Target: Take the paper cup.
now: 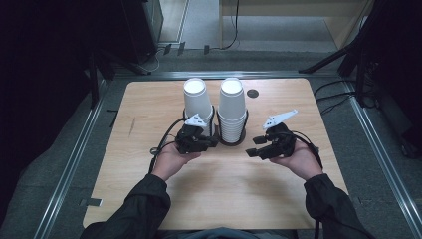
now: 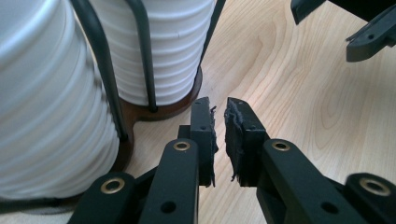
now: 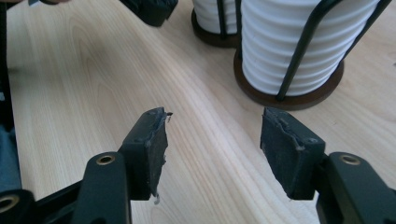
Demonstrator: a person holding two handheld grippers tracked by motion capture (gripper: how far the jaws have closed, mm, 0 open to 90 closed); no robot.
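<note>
Forearms enter at 6 o'clock; left gripper (image 1: 211, 141) jaws nearly closed on nothing, right gripper (image 1: 251, 152) jaws spread, empty. Cup stacks (image 1: 233, 112) at 12 o'clock are judged light, thin-walled, crushable; the top cup is best pinched gently by its rim.

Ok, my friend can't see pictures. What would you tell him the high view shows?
A person's two hands each hold a black gripper over a wooden table, the left gripper beside two white cup stacks in wire holders, the right gripper open nearby.

High view overhead, facing forward-down; gripper views low, close (near tabletop), sharing cup stacks (image 1: 232, 110) (image 2: 159, 46) (image 3: 299, 42).
</note>
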